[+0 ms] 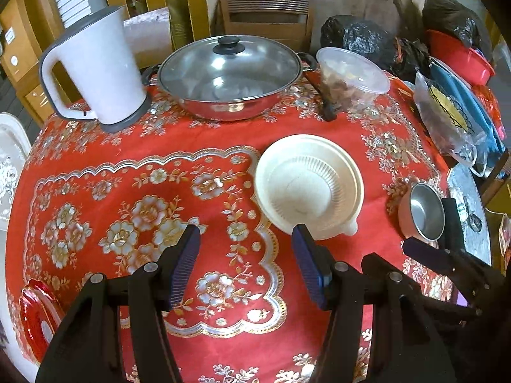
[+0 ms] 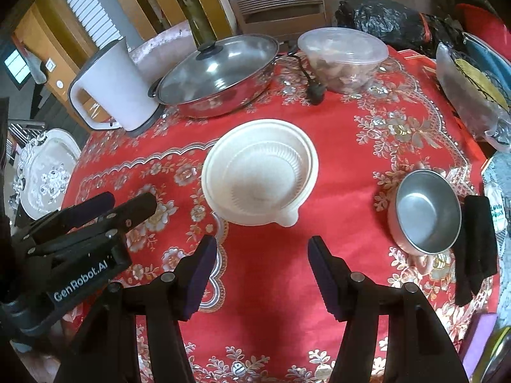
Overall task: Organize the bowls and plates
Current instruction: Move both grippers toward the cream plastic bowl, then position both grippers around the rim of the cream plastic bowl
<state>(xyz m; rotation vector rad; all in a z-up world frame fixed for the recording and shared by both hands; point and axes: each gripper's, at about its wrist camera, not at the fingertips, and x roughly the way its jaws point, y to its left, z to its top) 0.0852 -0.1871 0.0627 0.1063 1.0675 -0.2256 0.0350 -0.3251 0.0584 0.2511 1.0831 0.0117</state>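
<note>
Round worktop (image 2: 271, 303) under a red cloth with gold and silver flower print. At the far edge, wide stainless-steel pan with glass lid (image 1: 228, 76), white plastic electric kettle with grey base (image 1: 95, 67) just to its left, clear lidded plastic tub (image 1: 353, 76) to its right. Near mid-table, cream plastic bowl with a ribbed bowl nested inside (image 2: 260, 172). Well to its right, small pink-sided steel bowl (image 2: 426, 214), beside a black folded cloth (image 2: 477, 242). Left hand-held gripper (image 1: 246, 268) spread wide, empty, above the cloth. Right hand-held gripper (image 2: 262, 274) likewise wide, empty, just short of the cream bowl.
</note>
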